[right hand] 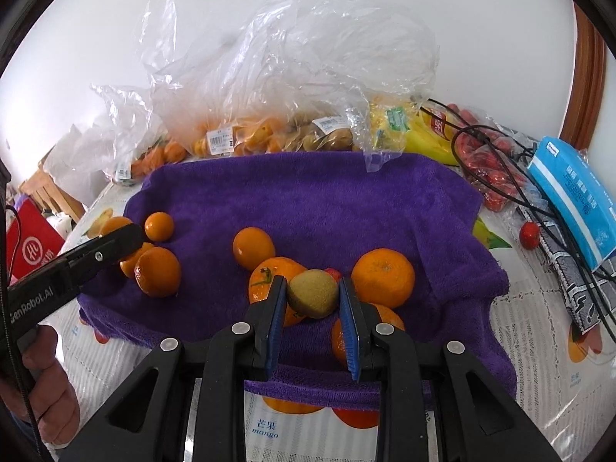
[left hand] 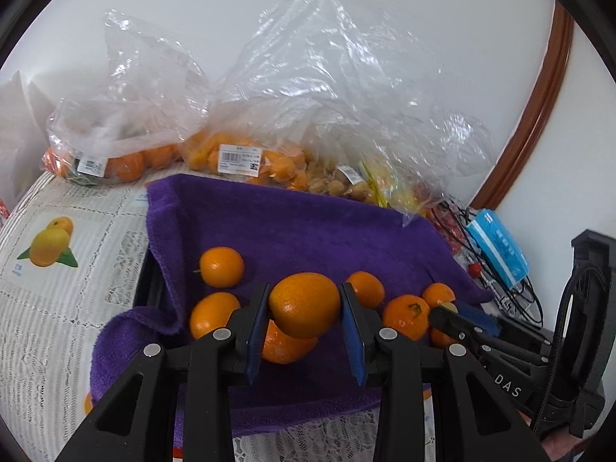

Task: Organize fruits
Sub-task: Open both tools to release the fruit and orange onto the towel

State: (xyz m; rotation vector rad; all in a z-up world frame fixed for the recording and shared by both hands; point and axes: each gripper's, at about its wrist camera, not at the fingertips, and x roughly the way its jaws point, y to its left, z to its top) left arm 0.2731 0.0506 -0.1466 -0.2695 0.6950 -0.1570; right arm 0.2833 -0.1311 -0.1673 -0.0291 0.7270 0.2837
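A purple towel lines a box and holds several loose oranges. My left gripper is shut on an orange and holds it just above the towel and another orange. My right gripper is shut on a small brownish-green kiwi, above two oranges. The left gripper also shows at the left of the right wrist view, and the right gripper at the right of the left wrist view.
Clear plastic bags of oranges and small fruit stand behind the towel. Bananas, red fruit, black cables and a blue packet lie to the right. A fruit-print tablecloth covers the table.
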